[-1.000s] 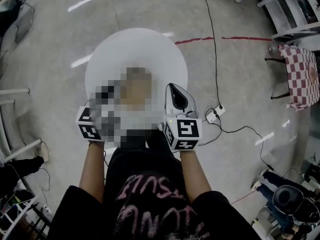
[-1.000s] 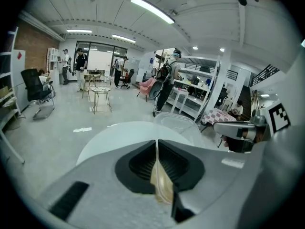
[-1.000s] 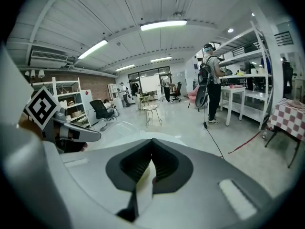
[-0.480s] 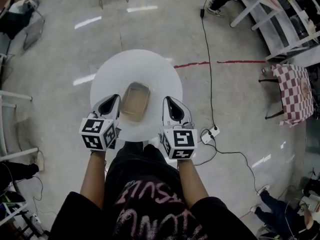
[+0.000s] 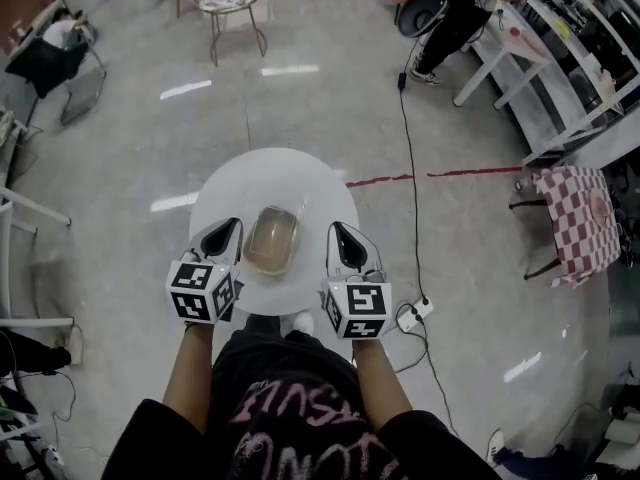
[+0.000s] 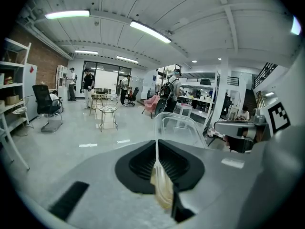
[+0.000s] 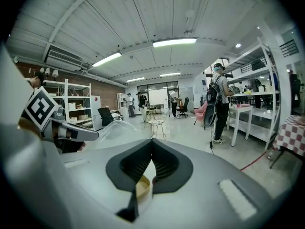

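A clear plastic container (image 5: 272, 240) with brownish contents sits on the round white table (image 5: 275, 173). My left gripper (image 5: 234, 224) is just left of it and my right gripper (image 5: 336, 227) just right, each a small gap away. Both have their jaws closed tip to tip, and I see nothing held in them. In the left gripper view the left gripper's (image 6: 157, 143) jaws meet in a thin line, with the container (image 6: 183, 128) rising to their right. In the right gripper view the right gripper's (image 7: 151, 143) jaws meet likewise, with the container (image 7: 107, 128) to their left.
A black cable runs over the floor to a power strip (image 5: 410, 315) right of the table. A red tape line (image 5: 440, 175), a chequered table (image 5: 572, 223) and white benches (image 5: 530, 78) lie to the right. A wire stool (image 5: 232, 3) stands beyond; several people stand farther off.
The head view has pulled back, so the table and container look smaller and more floor shows. Both gripper views now point higher, across the room. Both grippers stay beside the container.
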Action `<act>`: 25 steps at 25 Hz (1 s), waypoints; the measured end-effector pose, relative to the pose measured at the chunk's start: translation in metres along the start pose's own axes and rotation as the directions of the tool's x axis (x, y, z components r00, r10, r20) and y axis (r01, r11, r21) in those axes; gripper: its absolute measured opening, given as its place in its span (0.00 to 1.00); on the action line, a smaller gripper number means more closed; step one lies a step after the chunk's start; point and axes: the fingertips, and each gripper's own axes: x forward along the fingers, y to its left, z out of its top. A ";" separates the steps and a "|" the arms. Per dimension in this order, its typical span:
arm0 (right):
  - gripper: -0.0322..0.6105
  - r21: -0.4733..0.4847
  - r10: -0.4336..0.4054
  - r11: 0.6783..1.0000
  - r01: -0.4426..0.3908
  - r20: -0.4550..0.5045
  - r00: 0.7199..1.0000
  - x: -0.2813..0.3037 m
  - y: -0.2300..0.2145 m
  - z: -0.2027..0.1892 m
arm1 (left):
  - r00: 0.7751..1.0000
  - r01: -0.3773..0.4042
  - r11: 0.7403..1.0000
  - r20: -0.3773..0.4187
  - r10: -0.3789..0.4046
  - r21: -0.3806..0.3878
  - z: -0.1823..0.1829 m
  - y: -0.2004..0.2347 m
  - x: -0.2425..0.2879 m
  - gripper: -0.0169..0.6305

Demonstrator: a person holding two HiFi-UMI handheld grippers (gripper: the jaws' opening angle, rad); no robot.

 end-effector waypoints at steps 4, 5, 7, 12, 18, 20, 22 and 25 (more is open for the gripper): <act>0.06 -0.014 0.011 1.000 -0.011 0.017 1.000 -0.007 0.008 0.011 | 1.000 -0.005 1.000 0.030 0.005 0.012 0.012 -0.004 -0.013 0.05; 0.06 -0.014 0.014 1.000 -0.014 0.023 1.000 -0.009 0.009 0.014 | 0.999 -0.007 1.000 0.038 0.006 0.014 0.015 -0.005 -0.016 0.05; 0.06 -0.016 0.020 1.000 -0.019 0.038 0.999 -0.012 0.011 0.020 | 0.998 -0.011 1.000 0.057 0.010 0.019 0.021 -0.008 -0.021 0.05; 0.06 -0.022 0.026 0.999 -0.025 0.070 0.997 -0.019 0.015 0.035 | 0.996 -0.018 0.999 0.093 0.016 0.027 0.031 -0.010 -0.035 0.05; 0.06 -0.048 0.029 0.999 -0.025 0.095 0.995 -0.025 0.022 0.050 | 0.990 -0.018 0.999 0.141 0.014 0.030 0.046 -0.011 -0.052 0.05; 0.06 -0.052 0.029 0.998 -0.024 0.100 0.995 -0.029 0.022 0.052 | 0.988 -0.022 0.999 0.151 0.017 0.032 0.048 -0.012 -0.057 0.05; 0.06 -0.060 0.036 0.998 -0.029 0.111 0.993 -0.032 0.025 0.057 | 0.986 -0.027 0.999 0.162 0.022 0.028 0.050 -0.012 -0.062 0.05; 0.06 -0.081 0.052 0.996 -0.043 0.120 0.991 -0.033 0.034 0.063 | 0.983 -0.036 0.999 0.181 0.031 0.024 0.054 -0.010 -0.069 0.05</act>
